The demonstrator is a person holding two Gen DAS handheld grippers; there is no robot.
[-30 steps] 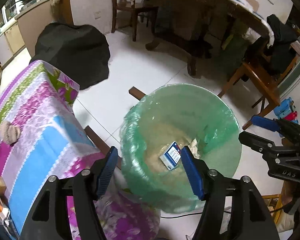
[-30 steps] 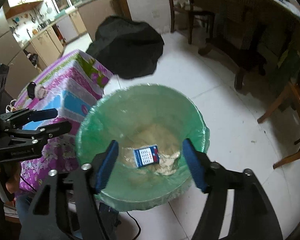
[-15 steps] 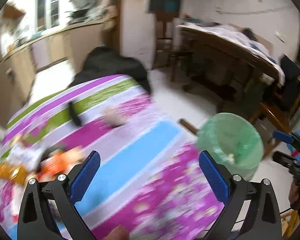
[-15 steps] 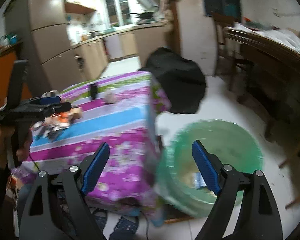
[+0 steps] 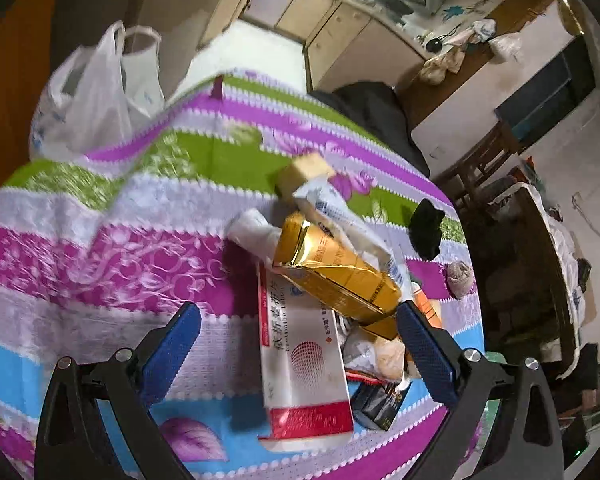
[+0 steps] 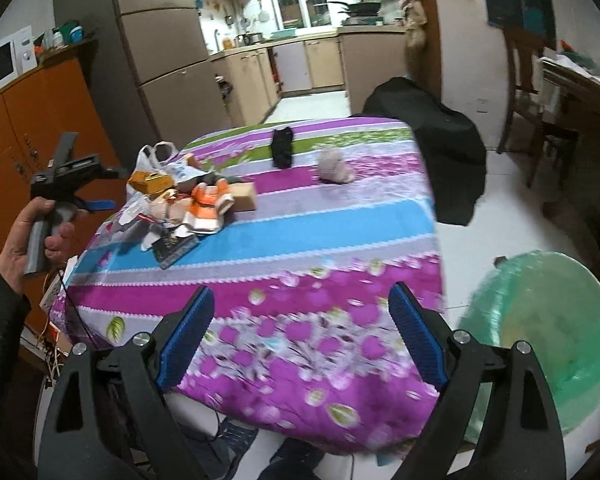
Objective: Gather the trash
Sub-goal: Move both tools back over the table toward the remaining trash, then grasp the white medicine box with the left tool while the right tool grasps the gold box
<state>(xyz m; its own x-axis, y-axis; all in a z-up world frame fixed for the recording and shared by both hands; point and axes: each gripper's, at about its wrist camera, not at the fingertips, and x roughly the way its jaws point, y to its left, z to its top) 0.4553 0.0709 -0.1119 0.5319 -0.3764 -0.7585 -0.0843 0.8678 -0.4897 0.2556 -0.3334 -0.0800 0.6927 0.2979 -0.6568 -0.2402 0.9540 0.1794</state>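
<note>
A heap of trash lies on the striped floral tablecloth (image 5: 100, 248): a white and red carton (image 5: 304, 364), a gold box (image 5: 336, 276), crumpled wrappers (image 5: 256, 232) and a dark packet (image 5: 380, 404). My left gripper (image 5: 296, 352) is open and empty, its jaws either side of the white and red carton and the gold box, just above them. In the right wrist view the heap (image 6: 188, 208) sits at the table's left, with the left gripper (image 6: 96, 190) beside it. My right gripper (image 6: 300, 336) is open and empty over the near table edge. The green-lined trash bin (image 6: 540, 332) stands on the floor at the right.
A white plastic bag (image 5: 96, 92) stands at the table's far left corner. A black cloth (image 6: 282, 146) and a grey wad (image 6: 334, 170) lie further along the table. A black-draped object (image 6: 432, 136), wooden chairs (image 6: 528, 80) and kitchen cabinets (image 6: 284, 68) surround it.
Both grippers have swung away from the trash bin to the table. The left one has closed in on the trash heap. Both have stayed open and empty.
</note>
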